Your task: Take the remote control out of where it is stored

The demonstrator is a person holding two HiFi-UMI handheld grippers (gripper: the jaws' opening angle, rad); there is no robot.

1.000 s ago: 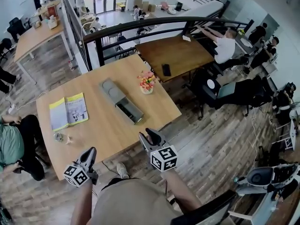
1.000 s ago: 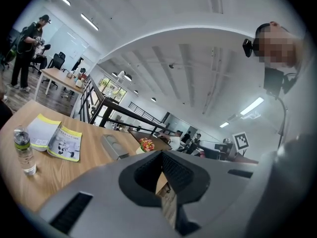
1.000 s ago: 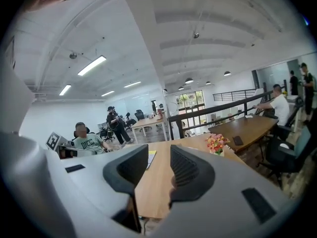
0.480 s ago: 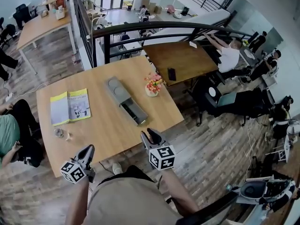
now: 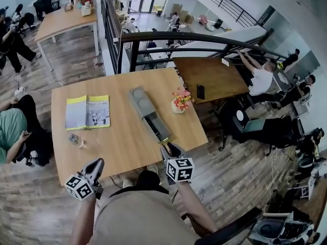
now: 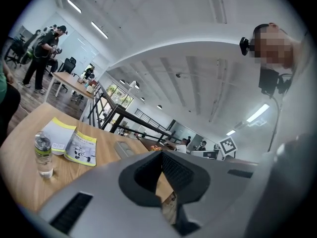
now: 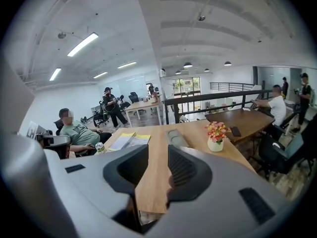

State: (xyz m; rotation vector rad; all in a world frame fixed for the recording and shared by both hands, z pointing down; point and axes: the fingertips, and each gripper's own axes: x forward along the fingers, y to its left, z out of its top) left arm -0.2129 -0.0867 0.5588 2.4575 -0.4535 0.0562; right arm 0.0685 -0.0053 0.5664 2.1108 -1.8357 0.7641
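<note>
Three tables are showing in the head view. The largest, a light wooden table [image 5: 127,142], is filling the middle of the frame. A darker table [image 5: 217,73] is standing beyond its upper right corner, and a third table [image 5: 61,22] is sitting in the upper left. One person in a green top [image 5: 10,134] is sitting at the left edge. One person in a white shirt [image 5: 263,79] is leaning over the darker table at the right.

On the light table, one open yellow booklet [image 5: 88,112] is lying left of centre. One long grey case [image 5: 148,114] is lying slantwise at the centre. Its farther half is showing a grey cover with round hollows, and its nearer half is showing a dark open compartment. The remote control is not showing clearly in any view, so I cannot tell which part of the case is holding it.

Two grippers are hanging at the bottom of the frame, both short of the case. The left gripper [image 5: 97,163] is hovering off the table's near edge, its jaws closed tip to tip on nothing. The right gripper [image 5: 171,148] is pointing at the case's near end with its jaws slightly parted and empty.

One vase of flowers [image 5: 179,102] is standing just right of the case. One water bottle [image 5: 74,138] is standing below the booklet. One black phone [image 5: 200,91] is lying on the darker table.
</note>
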